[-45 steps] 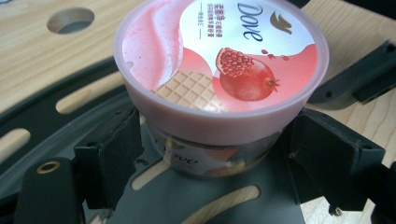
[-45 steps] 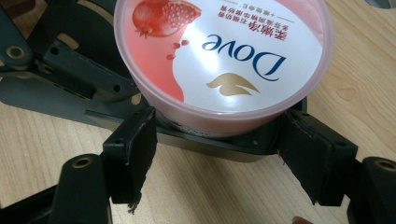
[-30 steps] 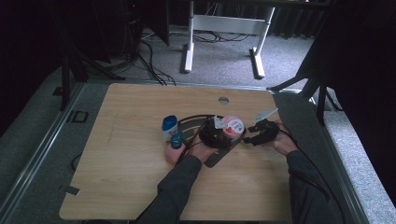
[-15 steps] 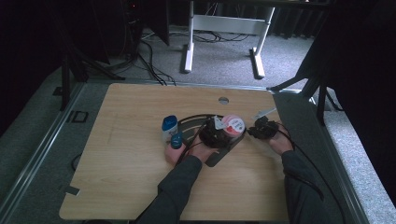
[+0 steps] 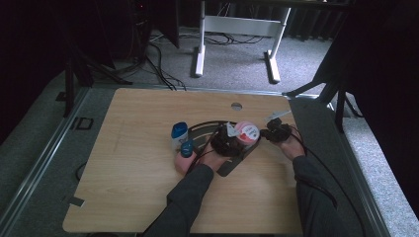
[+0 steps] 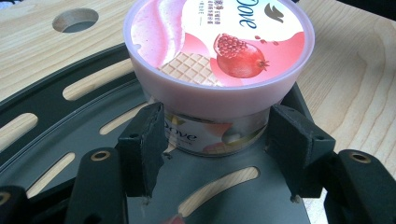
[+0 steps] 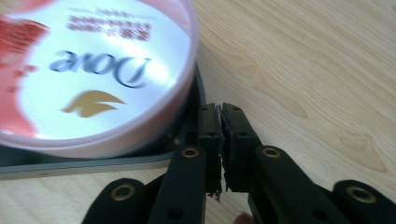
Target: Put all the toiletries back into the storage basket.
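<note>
So the left gripper [image 5: 228, 139] sits right up against the pink-lidded tub [image 5: 246, 132], which stands on a dark slotted tray [image 5: 207, 129] on the wooden counter [image 5: 133, 163]. The right gripper [image 5: 273, 132] is just on the tub's other side, so the tub ends up between the two. Out past the left gripper's far side there's a blue-capped white bottle [image 5: 179, 134], and nearer the person a pink bottle with a blue cap [image 5: 185, 157].
</note>
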The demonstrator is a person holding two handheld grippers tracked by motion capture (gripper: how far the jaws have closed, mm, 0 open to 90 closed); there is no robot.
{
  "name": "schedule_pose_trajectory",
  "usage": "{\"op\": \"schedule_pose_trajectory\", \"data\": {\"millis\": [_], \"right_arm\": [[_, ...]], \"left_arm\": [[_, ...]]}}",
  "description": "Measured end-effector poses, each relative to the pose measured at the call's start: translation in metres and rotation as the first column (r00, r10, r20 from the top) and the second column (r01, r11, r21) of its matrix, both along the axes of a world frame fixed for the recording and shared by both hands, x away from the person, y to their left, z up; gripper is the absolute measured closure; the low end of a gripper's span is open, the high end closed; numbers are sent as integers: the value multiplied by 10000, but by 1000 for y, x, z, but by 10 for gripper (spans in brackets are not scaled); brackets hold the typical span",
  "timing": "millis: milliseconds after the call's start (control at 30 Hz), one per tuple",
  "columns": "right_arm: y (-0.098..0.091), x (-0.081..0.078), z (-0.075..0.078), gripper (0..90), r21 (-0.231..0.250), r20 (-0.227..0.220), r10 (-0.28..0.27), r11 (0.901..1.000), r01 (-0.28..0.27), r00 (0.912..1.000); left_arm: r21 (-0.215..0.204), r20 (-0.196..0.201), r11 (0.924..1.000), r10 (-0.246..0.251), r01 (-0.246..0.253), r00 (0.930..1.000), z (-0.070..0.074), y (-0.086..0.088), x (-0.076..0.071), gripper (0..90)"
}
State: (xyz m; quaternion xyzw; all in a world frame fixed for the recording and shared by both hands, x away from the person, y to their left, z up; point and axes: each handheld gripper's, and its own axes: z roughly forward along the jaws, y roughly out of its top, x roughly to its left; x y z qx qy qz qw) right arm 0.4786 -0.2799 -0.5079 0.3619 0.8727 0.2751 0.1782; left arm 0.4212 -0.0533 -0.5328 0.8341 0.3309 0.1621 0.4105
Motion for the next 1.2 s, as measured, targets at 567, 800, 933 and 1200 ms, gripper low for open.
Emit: {"op": "schedule_pose_trajectory", "data": {"millis": [567, 800, 933, 1200], "right_arm": [[-11, -5, 0, 737, 226, -279, -23, 9997, 30, 9996], [-22, -12, -6, 642, 284, -514, -120, 9995, 135, 9986], [-23, -19, -5, 604, 356, -547, -105, 9993, 125, 9985], [-25, -34, -7, 595, 418, -527, -91, 9991, 113, 9986]], "left_arm": [[128, -9, 9985, 524, -524, 9986, 3, -3, -11, 433], [-234, 72, 9976, 650, -648, 9979, 11, 2, -27, 451], [-436, 184, 9986, 321, -313, 9993, 17, 1, -37, 453], [-637, 183, 9959, -628, 639, 9979, 28, 5, -55, 476]]}}
